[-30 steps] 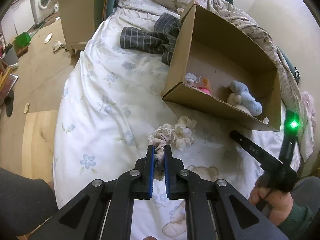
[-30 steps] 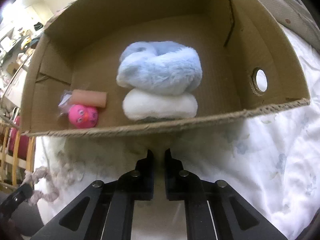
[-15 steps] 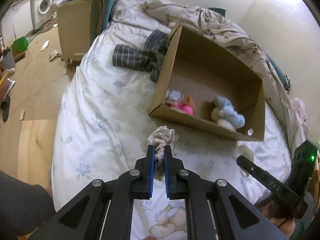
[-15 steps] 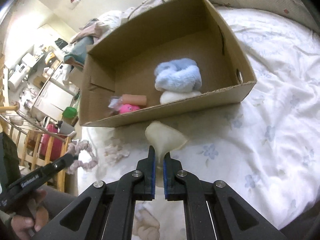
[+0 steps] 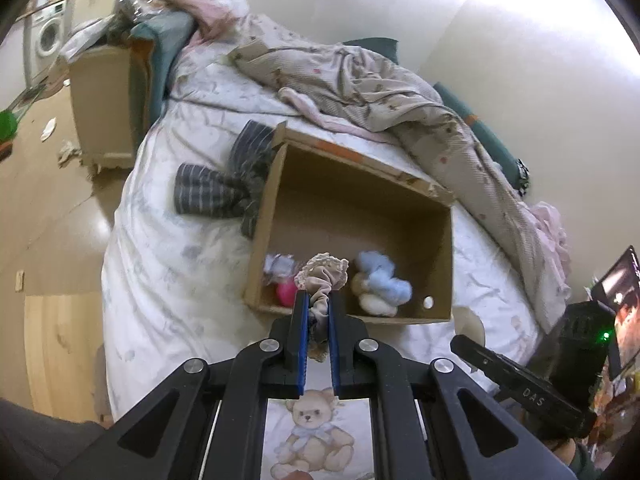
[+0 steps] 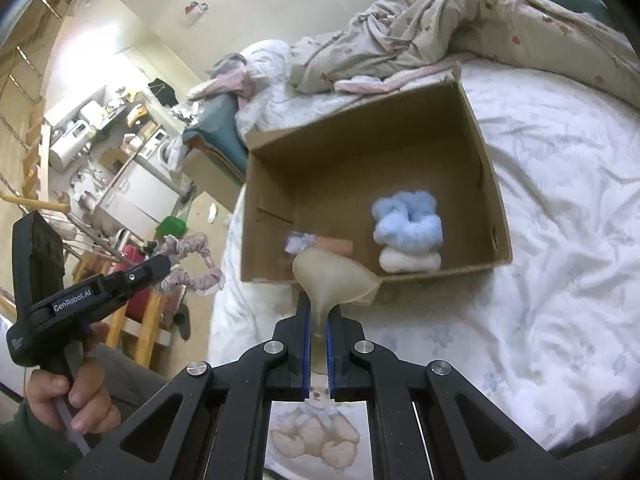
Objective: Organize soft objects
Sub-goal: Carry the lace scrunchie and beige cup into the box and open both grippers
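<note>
My left gripper [image 5: 318, 300] is shut on a beige ruffled scrunchie [image 5: 322, 274] and holds it in the air before the near wall of the open cardboard box [image 5: 344, 316]. My right gripper [image 6: 318, 314] is shut on a pale cream soft pad [image 6: 334, 274], lifted just before the box's near wall [image 6: 440, 272]. Inside the box lie a blue fluffy toy [image 6: 408, 220] on a white one [image 6: 410, 260], a pink ball [image 5: 285, 293] and a peach roll [image 6: 336, 245]. The left gripper with the scrunchie [image 6: 192, 258] shows in the right wrist view.
The box sits on a white floral bedspread [image 5: 160, 248]. A striped grey garment [image 5: 216, 188] lies left of the box. A crumpled beige quilt [image 5: 380, 92] lies behind it. A bedside cabinet [image 5: 104, 104] and wooden floor are on the left.
Both grippers have risen from the bed with their objects and pulled back; the box now looks farther away and lower. The right gripper closed on the cream pad and lifted it.
</note>
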A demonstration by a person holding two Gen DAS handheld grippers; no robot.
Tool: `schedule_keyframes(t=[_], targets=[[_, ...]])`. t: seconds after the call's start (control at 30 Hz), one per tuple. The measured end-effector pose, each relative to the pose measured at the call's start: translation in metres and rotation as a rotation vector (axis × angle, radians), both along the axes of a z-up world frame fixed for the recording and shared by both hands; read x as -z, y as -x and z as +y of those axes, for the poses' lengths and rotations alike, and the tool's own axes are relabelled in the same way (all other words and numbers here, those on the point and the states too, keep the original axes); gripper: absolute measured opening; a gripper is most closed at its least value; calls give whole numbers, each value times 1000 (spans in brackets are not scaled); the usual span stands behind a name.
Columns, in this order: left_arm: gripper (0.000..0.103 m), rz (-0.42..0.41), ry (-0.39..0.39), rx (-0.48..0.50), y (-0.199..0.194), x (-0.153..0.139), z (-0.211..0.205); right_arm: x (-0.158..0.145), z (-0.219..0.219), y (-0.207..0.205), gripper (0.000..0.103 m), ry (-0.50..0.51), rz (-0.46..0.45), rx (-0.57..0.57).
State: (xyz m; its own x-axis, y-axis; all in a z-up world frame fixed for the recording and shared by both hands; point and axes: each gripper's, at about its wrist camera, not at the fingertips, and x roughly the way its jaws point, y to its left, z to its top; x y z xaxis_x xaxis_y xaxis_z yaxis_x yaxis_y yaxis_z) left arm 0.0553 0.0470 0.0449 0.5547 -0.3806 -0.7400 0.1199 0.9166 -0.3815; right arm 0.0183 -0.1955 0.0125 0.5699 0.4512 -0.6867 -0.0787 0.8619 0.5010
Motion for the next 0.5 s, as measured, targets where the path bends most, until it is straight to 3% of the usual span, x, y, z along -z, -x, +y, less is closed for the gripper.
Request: schedule_keyframes(t=[0.5], targets=[[8, -21, 33, 109, -22, -28, -28, -50, -18, -33, 7, -22, -76, -27]])
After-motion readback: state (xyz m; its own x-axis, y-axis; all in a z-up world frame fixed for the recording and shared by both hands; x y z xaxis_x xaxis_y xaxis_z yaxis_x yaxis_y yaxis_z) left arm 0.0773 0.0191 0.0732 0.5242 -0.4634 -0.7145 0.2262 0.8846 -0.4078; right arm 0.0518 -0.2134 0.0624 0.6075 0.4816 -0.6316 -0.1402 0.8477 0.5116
